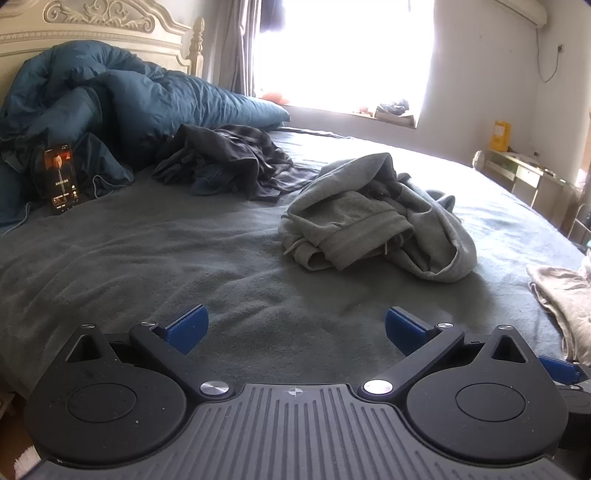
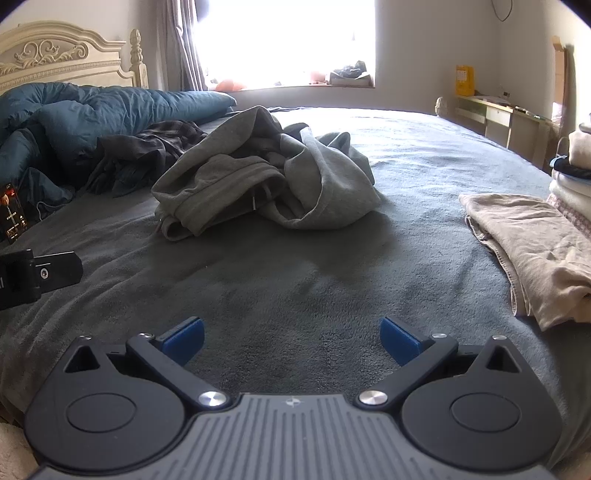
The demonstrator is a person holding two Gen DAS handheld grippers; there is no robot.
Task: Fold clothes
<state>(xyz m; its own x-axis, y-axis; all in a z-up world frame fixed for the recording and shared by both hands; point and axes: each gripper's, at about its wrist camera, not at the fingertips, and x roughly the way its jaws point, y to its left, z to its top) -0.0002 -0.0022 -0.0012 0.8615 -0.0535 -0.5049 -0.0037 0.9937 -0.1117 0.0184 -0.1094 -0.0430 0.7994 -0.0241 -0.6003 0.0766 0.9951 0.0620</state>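
I see a rumpled blue duvet point(image 1: 110, 99) heaped at upper left against a cream carved headboard point(image 1: 96, 26). A lit phone point(image 1: 61, 181) stands propped against it. At far right, a yellow box point(image 2: 464, 80) sits on a desk point(image 2: 495, 110).

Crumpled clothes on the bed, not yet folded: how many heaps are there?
2. A grey hoodie heap lies mid-bed. A dark plaid heap lies behind it, against the blue duvet. More garments may hide inside either heap.
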